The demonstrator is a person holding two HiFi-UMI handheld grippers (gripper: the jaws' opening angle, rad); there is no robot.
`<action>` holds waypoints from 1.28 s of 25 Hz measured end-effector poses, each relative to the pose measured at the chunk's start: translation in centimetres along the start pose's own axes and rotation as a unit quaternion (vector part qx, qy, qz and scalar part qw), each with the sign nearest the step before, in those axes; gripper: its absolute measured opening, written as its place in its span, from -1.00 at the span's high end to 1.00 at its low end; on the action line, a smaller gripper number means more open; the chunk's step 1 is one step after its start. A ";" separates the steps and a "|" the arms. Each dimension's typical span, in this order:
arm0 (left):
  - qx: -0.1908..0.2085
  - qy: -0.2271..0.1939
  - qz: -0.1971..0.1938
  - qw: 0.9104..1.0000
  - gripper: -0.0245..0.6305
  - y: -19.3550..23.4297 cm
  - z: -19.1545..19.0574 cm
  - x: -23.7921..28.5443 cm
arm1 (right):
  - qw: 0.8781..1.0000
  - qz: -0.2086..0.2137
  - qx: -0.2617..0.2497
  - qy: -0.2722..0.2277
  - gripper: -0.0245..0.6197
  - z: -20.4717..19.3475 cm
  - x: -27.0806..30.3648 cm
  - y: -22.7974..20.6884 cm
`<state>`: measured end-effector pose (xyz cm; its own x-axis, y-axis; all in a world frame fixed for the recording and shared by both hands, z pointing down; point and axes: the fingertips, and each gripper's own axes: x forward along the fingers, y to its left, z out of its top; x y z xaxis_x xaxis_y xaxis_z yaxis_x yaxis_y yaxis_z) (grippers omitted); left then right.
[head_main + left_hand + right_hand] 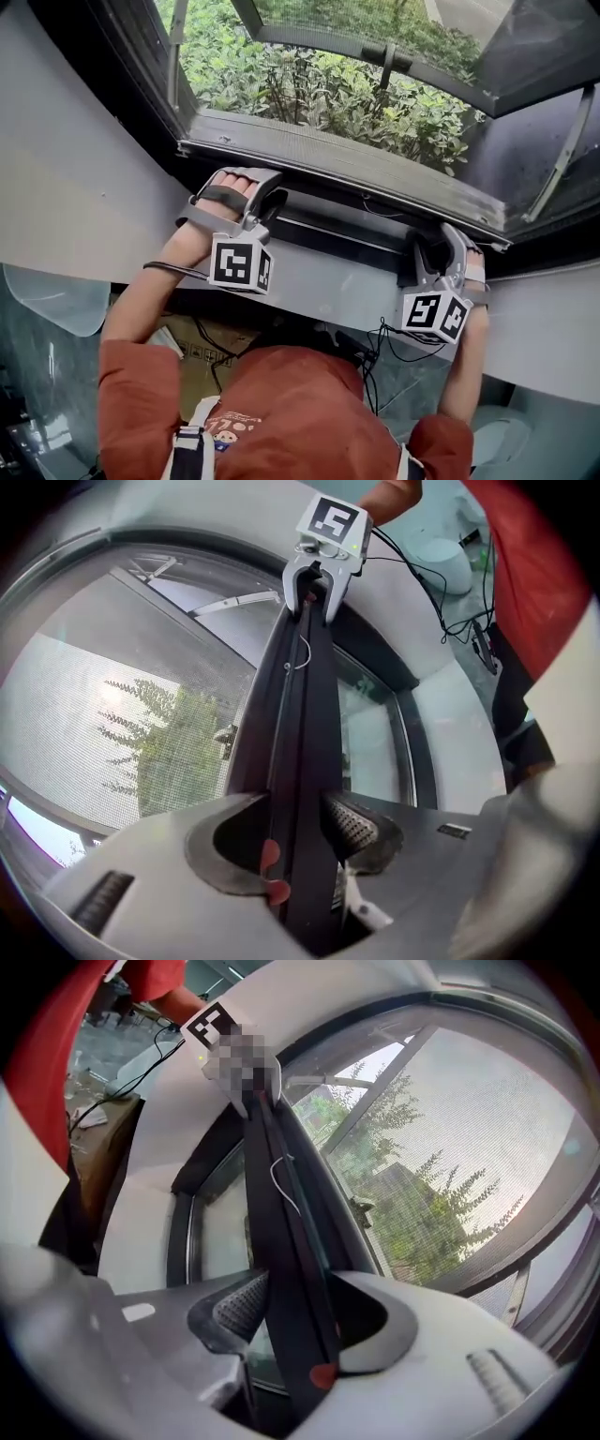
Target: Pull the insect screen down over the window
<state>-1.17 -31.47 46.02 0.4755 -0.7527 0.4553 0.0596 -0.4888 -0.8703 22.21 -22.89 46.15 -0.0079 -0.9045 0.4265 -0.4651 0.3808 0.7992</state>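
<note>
While astride 1 screen bar (342,232), 2 grippers (265,194) (433,246).

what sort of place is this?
Indoors at a window, probably a room in a house or office: an open window frame, the insect screen's black pull bar by a white sill, and shrubs outside.

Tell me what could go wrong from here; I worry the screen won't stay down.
1. The pull bar sits low by the sill, between the jaws of the left gripper and the right gripper. No latch shows, so if it is sprung, the insect screen may run back up when released.
2. A thin white cord hangs along the bar; jaws pulling away could snag it.
</note>
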 end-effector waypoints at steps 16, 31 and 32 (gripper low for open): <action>-0.053 -0.031 0.028 0.998 0.42 0.9 0.5 0.3 | 0.999 -0.036 -0.024 -0.019 0.22 -0.3 0.3 -0.7; -0.209 -0.105 0.068 0.970 0.42 1.1 2.0 -1.6 | 0.987 -0.092 0.099 -0.088 0.22 1.4 -2.4 -2.6; -0.230 -0.112 0.073 0.964 0.42 1.1 2.2 -1.9 | 0.984 -0.097 0.113 -0.094 0.22 1.5 -2.7 -2.7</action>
<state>-0.08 -29.64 43.83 0.6295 -0.7395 0.2386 -0.3923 -0.5675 -0.7239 22.11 -21.79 42.23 -0.0532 -0.9838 0.1715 -0.6594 0.1636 0.7338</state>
